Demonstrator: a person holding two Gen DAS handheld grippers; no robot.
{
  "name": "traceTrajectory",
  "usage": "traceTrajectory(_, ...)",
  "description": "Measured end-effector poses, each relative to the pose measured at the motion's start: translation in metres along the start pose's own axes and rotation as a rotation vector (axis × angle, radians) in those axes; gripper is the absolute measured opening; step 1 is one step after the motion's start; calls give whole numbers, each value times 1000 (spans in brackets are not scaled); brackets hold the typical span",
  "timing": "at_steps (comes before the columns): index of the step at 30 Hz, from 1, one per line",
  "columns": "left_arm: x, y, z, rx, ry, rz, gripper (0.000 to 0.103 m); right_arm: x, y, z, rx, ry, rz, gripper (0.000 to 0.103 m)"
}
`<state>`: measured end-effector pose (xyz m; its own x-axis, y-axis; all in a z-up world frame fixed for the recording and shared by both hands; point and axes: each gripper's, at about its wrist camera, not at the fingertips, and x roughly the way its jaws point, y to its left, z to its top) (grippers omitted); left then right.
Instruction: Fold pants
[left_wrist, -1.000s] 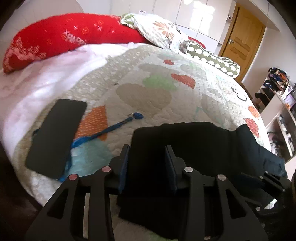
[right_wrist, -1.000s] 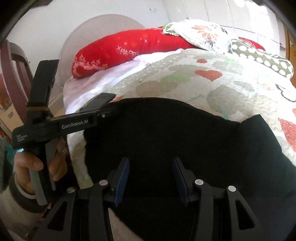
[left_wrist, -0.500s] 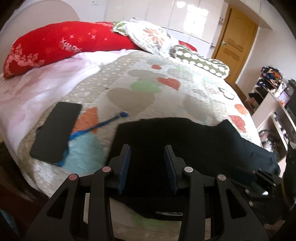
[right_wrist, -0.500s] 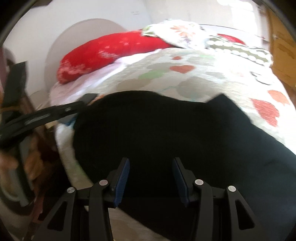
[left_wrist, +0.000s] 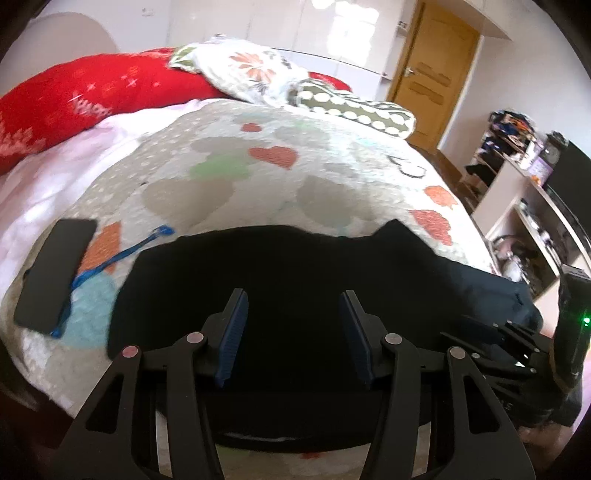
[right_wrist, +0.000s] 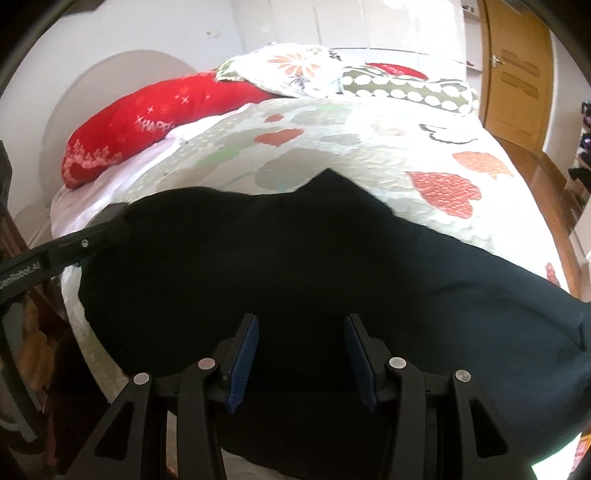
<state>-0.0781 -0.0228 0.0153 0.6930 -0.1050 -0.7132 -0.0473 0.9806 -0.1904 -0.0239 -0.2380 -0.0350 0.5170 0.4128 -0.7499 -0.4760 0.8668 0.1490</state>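
a: starting at the left gripper. we find its blue-padded fingers spread apart, having just been opening; dark cloth lies under the gap, but the pads press on nothing that we can see.

b: and the right gripper?

a: its blue pads stand apart at a middling gap, also over the cloth. we see nothing pinched between them; the fabric there is too dark to tell whether an edge rises into the gap.

b: where does the garment lie from those fingers?

a: the black fabric pants lie directly ahead of and beneath both sets of fingers, spread flat along the near edge of the white quilted bedspread with orange hearts. their long axis runs crosswise to both grippers, left to right, with the darker blue-black end trailing off to the right, past the bed's near corner.

b: which hand is nearer which end?

a: in the right wrist view the left gripper's body sits at the left end of the pants; the right gripper covers the middle and right. we judge the right hand better placed for the far right end.

b: anything beside it?

a: a flat black rectangular phone on a blue lanyard cord, just left of the cloth and apart from it.
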Motion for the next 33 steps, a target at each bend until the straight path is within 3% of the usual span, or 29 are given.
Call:
traceTrajectory(2,4,-10,2,22,3,-15,63,-3,-9,-1,14,-3,-19,46)
traceTrajectory(16,64,-107,8,185,79,-95,63,-39,-81,-22,150,-24,-147,46)
traceTrajectory(23,83,-136,9,233,103,-128,63,-56,-110,-32,210,-26,-198,46)
traceTrajectory(33,103,-202,21,346,145,-248,63,-95,-145,-64,291,-32,-219,47)
